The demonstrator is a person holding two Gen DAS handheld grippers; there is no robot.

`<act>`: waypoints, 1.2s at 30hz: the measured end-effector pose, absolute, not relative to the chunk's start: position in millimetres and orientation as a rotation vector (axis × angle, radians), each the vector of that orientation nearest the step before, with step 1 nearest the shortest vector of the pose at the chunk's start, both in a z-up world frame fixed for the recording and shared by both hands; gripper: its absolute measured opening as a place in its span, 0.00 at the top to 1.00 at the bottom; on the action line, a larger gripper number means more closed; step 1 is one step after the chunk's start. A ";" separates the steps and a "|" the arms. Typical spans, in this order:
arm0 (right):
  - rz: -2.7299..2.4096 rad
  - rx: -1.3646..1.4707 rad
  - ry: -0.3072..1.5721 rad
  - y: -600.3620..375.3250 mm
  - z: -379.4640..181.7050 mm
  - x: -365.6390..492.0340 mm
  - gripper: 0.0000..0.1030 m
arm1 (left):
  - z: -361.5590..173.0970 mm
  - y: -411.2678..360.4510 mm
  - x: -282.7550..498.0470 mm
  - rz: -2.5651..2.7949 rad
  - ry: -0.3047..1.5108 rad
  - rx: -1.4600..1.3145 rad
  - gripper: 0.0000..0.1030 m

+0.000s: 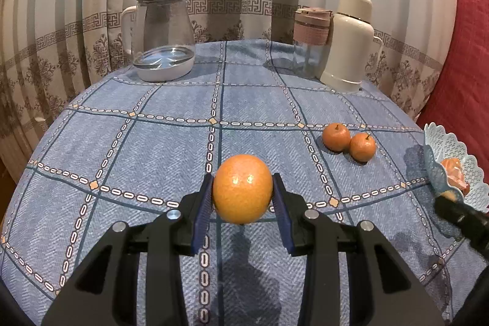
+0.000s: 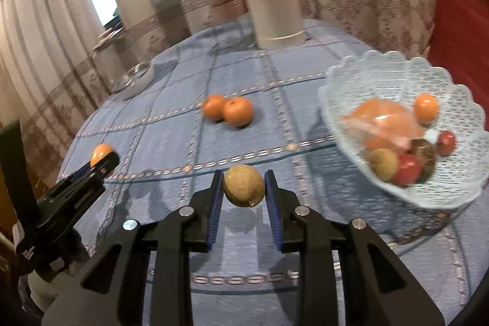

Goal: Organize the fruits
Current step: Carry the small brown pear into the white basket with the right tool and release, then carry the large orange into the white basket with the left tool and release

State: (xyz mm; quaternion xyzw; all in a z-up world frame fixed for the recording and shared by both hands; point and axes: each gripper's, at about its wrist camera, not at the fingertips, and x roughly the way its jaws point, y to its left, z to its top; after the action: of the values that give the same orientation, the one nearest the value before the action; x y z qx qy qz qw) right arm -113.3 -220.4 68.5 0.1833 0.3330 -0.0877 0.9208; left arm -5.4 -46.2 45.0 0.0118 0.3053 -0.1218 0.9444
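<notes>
- A blue checked tablecloth [image 1: 152, 142] spreads beneath both pairs of tongs, with a glass pitcher [image 1: 162, 29] and a cream thermos [image 1: 351, 42] standing at its far edge, well beyond the fingertips.
- The pale lattice fruit basket [image 2: 382, 72] lies ahead and to the right of the right gripper [image 2: 243, 188], nearer to it than to the left; already inside are a bagged orange fruit, a small tangerine, red fruits and brownish ones.
- The left gripper [image 1: 242, 197] is clamped on a large orange [image 1: 242, 188], glossy and round, carried clear of the cloth between the blue pads; the basket sits far off to its right.
- The right gripper is closed on a yellow-brown, lemon-like fruit [image 2: 243, 185], dull-skinned, its long axis running across the jaws with a nub at the lower right end.
- Two small tangerines [image 1: 348, 141], stems up and touching each other, remain on the cloth ahead and to the right of the left tongs.
- Judging by the layout, the right hand's short swing rightward to the basket comes first.
</notes>
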 end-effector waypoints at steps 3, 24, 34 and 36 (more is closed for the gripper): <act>-0.231 0.386 0.665 -238.1 72.7 -125.0 0.73 | 44.8 -46.0 -5.6 -0.248 0.622 0.024 0.63; -0.516 0.420 0.625 -331.5 72.5 -174.8 0.73 | 41.2 -50.0 -6.5 -0.255 0.624 0.041 0.63; -0.556 0.437 0.617 -341.8 69.8 -183.5 0.56 | 40.3 -50.0 -5.8 -0.255 0.628 0.035 0.63; -0.564 0.433 0.606 -343.2 72.1 -185.5 0.55 | 40.0 -50.2 -5.2 -0.257 0.629 0.030 0.63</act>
State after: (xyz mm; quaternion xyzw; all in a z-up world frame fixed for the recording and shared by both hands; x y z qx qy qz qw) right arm -185.5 -343.2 72.1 0.2085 0.2920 -0.2717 0.8930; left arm -5.2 -50.2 40.0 0.0149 0.3087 -0.1261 0.9427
